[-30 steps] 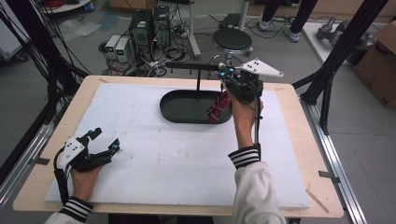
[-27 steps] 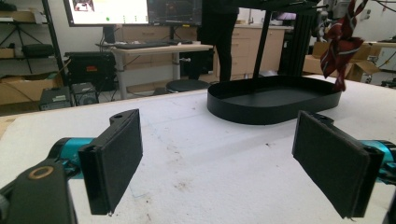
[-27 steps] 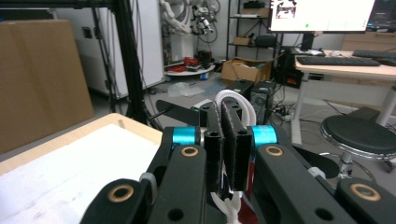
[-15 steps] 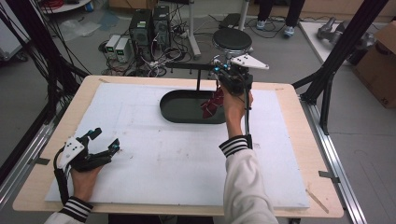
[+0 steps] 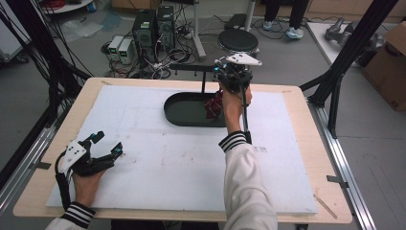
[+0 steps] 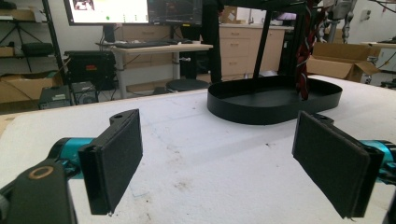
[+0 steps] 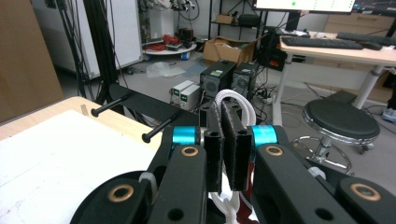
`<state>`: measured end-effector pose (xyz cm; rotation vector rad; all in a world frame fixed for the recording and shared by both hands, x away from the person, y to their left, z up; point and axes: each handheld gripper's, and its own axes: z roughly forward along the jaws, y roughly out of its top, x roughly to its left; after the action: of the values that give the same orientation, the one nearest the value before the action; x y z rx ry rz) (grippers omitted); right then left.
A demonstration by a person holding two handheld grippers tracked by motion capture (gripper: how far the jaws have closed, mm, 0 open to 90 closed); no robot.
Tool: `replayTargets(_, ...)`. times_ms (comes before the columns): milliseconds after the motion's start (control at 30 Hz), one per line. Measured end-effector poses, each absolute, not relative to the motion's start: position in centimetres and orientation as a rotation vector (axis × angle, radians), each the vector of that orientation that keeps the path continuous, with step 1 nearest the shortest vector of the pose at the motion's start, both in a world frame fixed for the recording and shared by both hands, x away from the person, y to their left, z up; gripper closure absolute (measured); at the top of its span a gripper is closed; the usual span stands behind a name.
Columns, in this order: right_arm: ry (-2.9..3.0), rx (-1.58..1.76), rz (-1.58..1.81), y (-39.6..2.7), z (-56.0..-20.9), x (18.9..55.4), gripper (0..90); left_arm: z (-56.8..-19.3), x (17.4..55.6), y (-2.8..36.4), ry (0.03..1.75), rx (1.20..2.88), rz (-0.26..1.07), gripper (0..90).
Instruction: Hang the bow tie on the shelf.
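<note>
My right gripper (image 5: 233, 72) is held high over the far right end of a black oval tray (image 5: 179, 112). It is shut on a white cord loop (image 7: 233, 95), from which a red and dark bundle (image 5: 214, 108) hangs down into the tray; the left gripper view also shows this bundle (image 6: 304, 51). The right gripper (image 7: 228, 112) points at two black pegs (image 7: 161, 128) on a black stand (image 5: 202, 81) just beyond it. My left gripper (image 5: 107, 146) rests on the white mat at the near left, open, with nothing between its pads (image 6: 119, 154).
A white mat (image 5: 191, 163) covers most of the wooden table (image 5: 297, 96). The tray (image 6: 261, 100) sits at the far middle, with the stand's post behind it. Beyond the table are computers, cables and a black stool (image 5: 238, 40).
My right gripper has moved left and a little farther away, toward the stand, carrying the hanging bundle. The left gripper has stayed still.
</note>
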<state>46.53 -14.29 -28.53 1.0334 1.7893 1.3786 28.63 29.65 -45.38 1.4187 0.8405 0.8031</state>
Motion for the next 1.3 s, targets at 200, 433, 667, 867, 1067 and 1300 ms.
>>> replayTargets(200, 1.808, 1.022, 1.369, -13.2, -28.6, 47.4, 87.5, -45.4, 28.6, 29.6, 0.840, 1.417, 0.803, 16.4)
replayTargets(433, 1.827, 1.044, 1.384, -12.7, -29.4, 48.1, 87.5, -45.4, 28.6, 29.7, 0.842, 1.417, 0.802, 16.4)
replayTargets(667, 1.853, 1.051, 1.390, -12.2, -29.9, 48.5, 87.5, -45.4, 28.6, 29.7, 0.841, 1.417, 0.803, 16.4)
replayTargets(867, 1.878, 1.053, 1.391, -11.9, -30.0, 48.8, 87.5, -45.4, 28.6, 29.7, 0.842, 1.417, 0.803, 16.4)
replayTargets(1067, 1.933, 1.048, 1.351, -11.5, -30.3, 49.1, 87.3, -45.4, 28.6, 29.7, 0.843, 1.416, 0.803, 16.4)
replayTargets(1300, 1.985, 0.998, 1.246, -11.0, -30.3, 49.1, 87.1, -45.4, 28.6, 29.7, 0.843, 1.418, 0.803, 16.4)
